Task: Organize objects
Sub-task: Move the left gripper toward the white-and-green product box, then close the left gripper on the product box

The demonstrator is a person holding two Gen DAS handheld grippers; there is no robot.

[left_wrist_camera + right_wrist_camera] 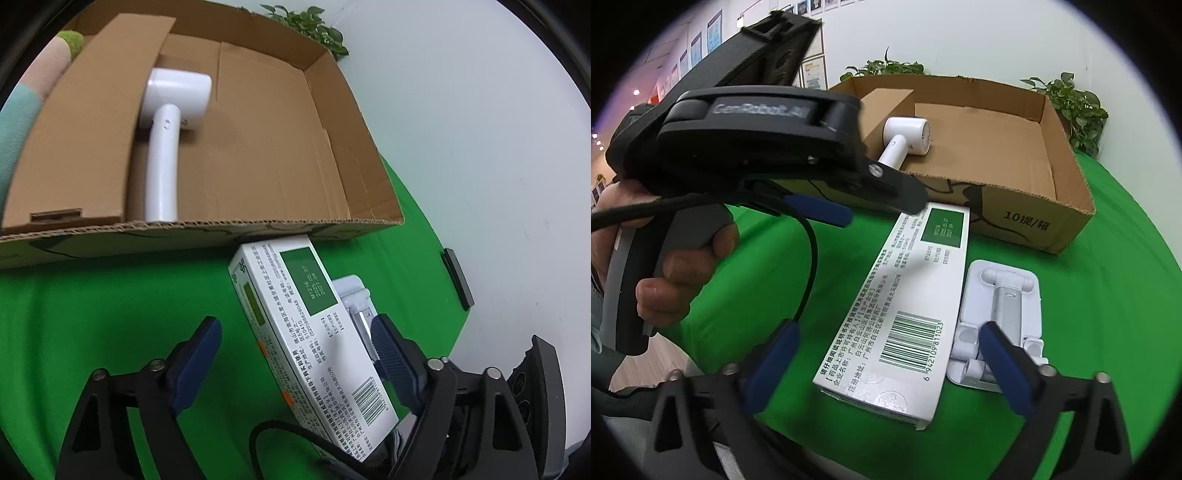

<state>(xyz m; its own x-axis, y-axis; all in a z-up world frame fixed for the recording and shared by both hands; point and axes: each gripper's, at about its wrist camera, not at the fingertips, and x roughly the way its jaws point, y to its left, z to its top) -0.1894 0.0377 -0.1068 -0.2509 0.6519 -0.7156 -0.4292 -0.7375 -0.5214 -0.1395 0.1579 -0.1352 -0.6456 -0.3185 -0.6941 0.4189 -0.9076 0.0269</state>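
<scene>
Jaws of both grippers stand open around the white carton (908, 306).
We should straddle its long sides squarely, clear the phone stand (999, 314) beside our right gripper (886, 354), then close.

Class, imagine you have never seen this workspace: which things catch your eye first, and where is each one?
The long white medicine box with its green panel and barcode lies on the bright green tablecloth, between the open right tongs. Beside it lies a white folding stand. Behind them, an open cardboard box holds a white hair dryer.
</scene>
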